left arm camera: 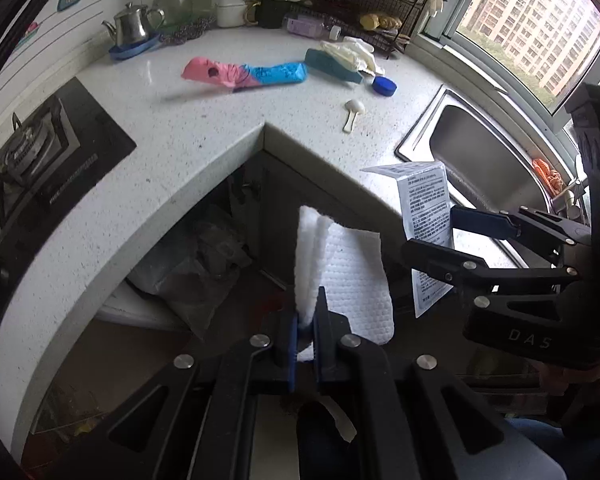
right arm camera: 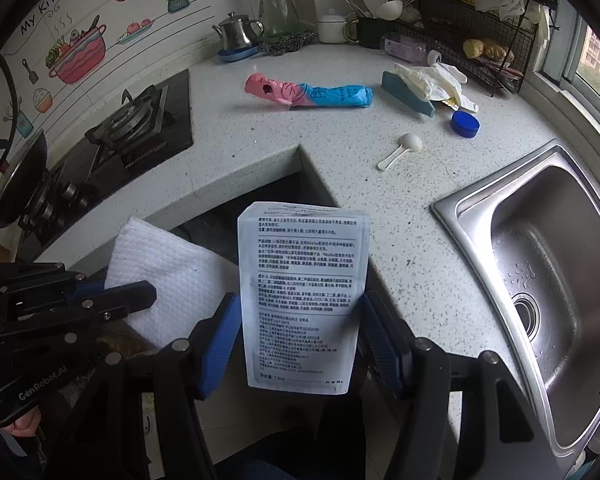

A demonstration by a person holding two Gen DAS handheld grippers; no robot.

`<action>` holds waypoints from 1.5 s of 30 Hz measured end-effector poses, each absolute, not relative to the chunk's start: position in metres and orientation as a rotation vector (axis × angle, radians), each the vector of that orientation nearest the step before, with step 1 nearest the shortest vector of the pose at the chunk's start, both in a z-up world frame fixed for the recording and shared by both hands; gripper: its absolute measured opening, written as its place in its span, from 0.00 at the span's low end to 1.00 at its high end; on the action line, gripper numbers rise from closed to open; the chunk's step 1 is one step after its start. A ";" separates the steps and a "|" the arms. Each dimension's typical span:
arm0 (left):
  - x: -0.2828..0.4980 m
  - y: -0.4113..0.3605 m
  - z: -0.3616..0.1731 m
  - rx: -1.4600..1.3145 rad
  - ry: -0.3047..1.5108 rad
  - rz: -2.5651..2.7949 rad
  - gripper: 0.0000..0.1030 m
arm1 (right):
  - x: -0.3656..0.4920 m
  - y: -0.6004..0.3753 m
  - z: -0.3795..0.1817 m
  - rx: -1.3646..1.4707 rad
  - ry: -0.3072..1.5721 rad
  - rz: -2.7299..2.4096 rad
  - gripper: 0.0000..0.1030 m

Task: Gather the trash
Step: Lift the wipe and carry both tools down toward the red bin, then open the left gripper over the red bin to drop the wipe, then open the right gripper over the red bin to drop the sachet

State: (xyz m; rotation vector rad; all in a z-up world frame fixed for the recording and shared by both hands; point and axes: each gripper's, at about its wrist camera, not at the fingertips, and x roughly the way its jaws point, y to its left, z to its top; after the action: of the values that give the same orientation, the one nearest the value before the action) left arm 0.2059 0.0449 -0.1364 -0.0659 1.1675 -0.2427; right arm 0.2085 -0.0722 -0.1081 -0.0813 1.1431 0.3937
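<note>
Left gripper (left arm camera: 307, 322) pinched tight on the limp towel (left arm camera: 352, 276), right gripper (right arm camera: 300, 336) half-open clamping the light, slick sachet (right arm camera: 304, 296) by its edges, both off the counter (right arm camera: 380, 200) corner.

White quilted tissue (left arm camera: 352, 280); white black-printed sachet (right arm camera: 304, 300); pink-blue wrapper (right arm camera: 312, 94).
</note>
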 end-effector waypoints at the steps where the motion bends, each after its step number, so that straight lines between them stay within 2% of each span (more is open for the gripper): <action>1: 0.204 0.047 -0.143 -0.075 1.177 -0.244 0.05 | 0.207 -0.069 -0.111 -0.087 1.148 0.395 0.58; 9: 0.199 0.055 -0.226 -0.084 1.274 -0.261 0.05 | 0.185 -0.055 -0.170 -0.126 1.209 0.384 0.58; 19: 0.225 0.049 -0.391 -0.063 1.398 -0.285 0.05 | 0.182 -0.055 -0.300 -0.173 1.278 0.361 0.58; 25: 0.236 0.040 -0.479 -0.047 1.405 -0.311 0.05 | 0.195 -0.068 -0.367 -0.169 1.281 0.339 0.58; 27: 0.239 0.035 -0.502 -0.061 1.420 -0.327 0.16 | 0.197 -0.071 -0.385 -0.166 1.290 0.336 0.58; 29: 0.240 0.033 -0.516 -0.058 1.431 -0.313 0.59 | 0.201 -0.074 -0.399 -0.160 1.307 0.334 0.58; 31: 0.238 0.035 -0.519 -0.070 1.426 -0.297 0.74 | 0.203 -0.077 -0.405 -0.155 1.315 0.326 0.58; 35: 0.228 0.045 -0.504 -0.112 1.418 -0.284 0.82 | 0.201 -0.078 -0.401 -0.144 1.331 0.322 0.58; 45: 0.206 0.062 -0.455 -0.059 1.351 -0.221 0.94 | 0.200 -0.073 -0.405 -0.141 1.377 0.375 0.57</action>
State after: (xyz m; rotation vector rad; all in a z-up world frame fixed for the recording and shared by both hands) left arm 0.2059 0.0625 -0.4546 -0.0594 1.3512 -0.2206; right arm 0.2005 -0.0728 -0.4052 -0.1415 1.3765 0.3747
